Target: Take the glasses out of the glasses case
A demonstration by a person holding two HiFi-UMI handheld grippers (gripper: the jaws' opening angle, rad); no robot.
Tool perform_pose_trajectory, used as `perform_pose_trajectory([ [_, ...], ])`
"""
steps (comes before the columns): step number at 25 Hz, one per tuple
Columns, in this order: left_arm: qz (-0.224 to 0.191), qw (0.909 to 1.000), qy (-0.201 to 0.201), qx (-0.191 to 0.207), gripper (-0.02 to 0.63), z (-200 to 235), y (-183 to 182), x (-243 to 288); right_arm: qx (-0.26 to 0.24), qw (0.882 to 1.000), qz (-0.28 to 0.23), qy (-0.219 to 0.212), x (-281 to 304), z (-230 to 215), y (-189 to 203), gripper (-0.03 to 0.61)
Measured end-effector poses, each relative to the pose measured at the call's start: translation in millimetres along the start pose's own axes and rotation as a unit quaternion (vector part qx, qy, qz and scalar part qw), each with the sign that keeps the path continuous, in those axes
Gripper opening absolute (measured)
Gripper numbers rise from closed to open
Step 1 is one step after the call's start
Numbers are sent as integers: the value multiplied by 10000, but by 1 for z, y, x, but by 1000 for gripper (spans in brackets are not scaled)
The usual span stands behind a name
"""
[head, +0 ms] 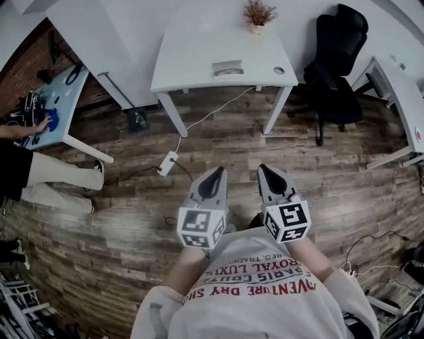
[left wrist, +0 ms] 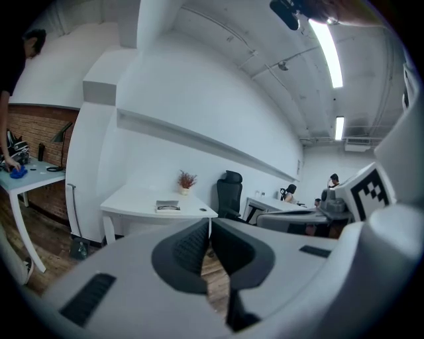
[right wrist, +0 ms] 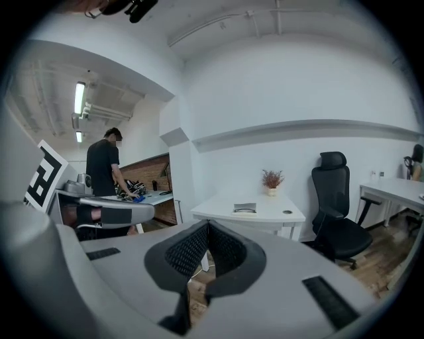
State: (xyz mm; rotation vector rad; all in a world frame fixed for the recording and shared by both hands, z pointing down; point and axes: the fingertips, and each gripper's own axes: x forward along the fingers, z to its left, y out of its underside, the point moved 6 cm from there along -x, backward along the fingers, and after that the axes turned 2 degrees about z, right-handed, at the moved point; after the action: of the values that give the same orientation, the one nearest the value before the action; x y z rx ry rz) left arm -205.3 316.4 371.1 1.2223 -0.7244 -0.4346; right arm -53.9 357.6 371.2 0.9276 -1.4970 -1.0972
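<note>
Closest to you are both grippers, side by side just in front of your chest. The left gripper (head: 215,173) and the right gripper (head: 268,172) each have their jaws pressed together on nothing.

The glasses case (head: 228,68) lies well apart from them at 12 o'clock, near the front edge of the white desk (head: 192,63) across the wooden floor. Its long axis runs 9 to 3, parallel to that edge. A dark curved shape shows on it, probably the glasses, but it is too small to tell whether a lid is up.

Expect the glasses to be light, thin-framed and easy to bend or scratch. Take them at the bridge or a temple hinge, never on a lens, and steady the case with your other gripper, since it will likely slide on that smooth top.

On the desk, a small potted plant (head: 258,13) stands at the case's 1 o'clock. A black office chair (head: 338,66) stands past the desk's 3 o'clock end.
</note>
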Motion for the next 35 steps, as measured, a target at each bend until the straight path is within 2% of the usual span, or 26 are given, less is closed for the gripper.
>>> perform_pose_trajectory([
  [7,25,9999,-91,-82,14,23,2,22,-53,9999,159,20,28,-16,6,12],
  [13,26,9989,-445,-110,12,44,-12,67,-68,9994,153,-308,78,-51,-7,12],
  [18,20,9972,-734,-172,14,56,-30,124,-91,9974,180,-691,128,-95,-26,12],
  [26,32,9931,-1044,-534,12,66,-63,230,-125,9934,358,-1083,206,-188,-59,12],
  [31,71,9907,-1206,-628,12,72,-75,281,-92,9906,504,-1270,243,-234,-66,12],
  [35,274,9886,-1279,-743,12,82,-76,307,-13,9880,764,-1342,273,-256,-64,12],
])
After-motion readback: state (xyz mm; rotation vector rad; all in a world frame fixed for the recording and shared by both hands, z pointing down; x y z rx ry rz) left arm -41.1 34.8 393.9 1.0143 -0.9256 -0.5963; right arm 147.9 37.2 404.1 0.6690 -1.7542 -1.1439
